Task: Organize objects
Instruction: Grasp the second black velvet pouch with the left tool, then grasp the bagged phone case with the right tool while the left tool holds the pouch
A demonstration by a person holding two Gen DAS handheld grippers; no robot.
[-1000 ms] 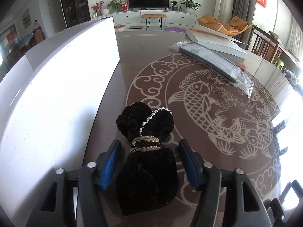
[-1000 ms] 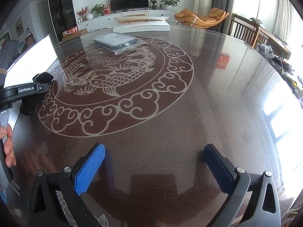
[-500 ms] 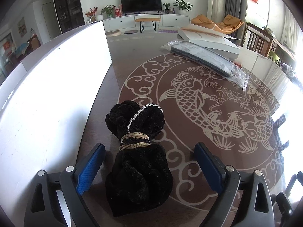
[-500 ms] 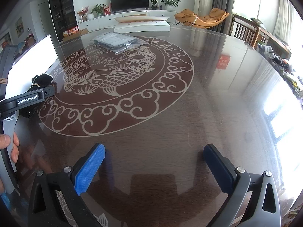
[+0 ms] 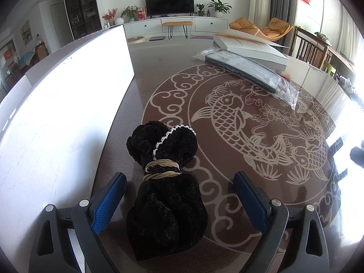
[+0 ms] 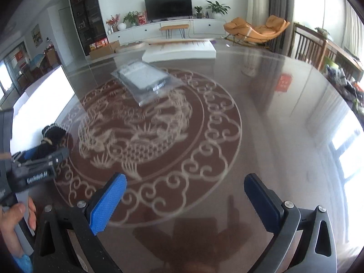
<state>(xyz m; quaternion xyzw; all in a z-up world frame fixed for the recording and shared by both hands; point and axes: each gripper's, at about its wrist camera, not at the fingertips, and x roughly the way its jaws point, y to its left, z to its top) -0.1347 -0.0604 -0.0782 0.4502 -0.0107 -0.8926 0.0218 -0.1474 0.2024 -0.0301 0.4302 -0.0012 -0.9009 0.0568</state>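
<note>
A big round worktop (image 5: pixel 159 68) with a fish picture on it is seen. A tall white board (image 5: pixel 56 113) stands along the worktop's left edge, just beside the black velvet bag (image 5: pixel 167 195). The bag is tied shut with tan string (image 5: pixel 162 169), so what is inside cannot be seen. It lies flat on the worktop, near the left edge.

The left gripper (image 5: pixel 179 202) is spread wide, with one blue finger on each side of the bag and a gap left on both sides. Nothing is pinched.

Near the far edge, a dark flat thing in a clear plastic bag (image 5: pixel 248 72) is laid next to a white flat box (image 5: pixel 250 47).

The right gripper (image 6: pixel 184 202) is spread wide over bare worktop, and nothing is held in it.
</note>
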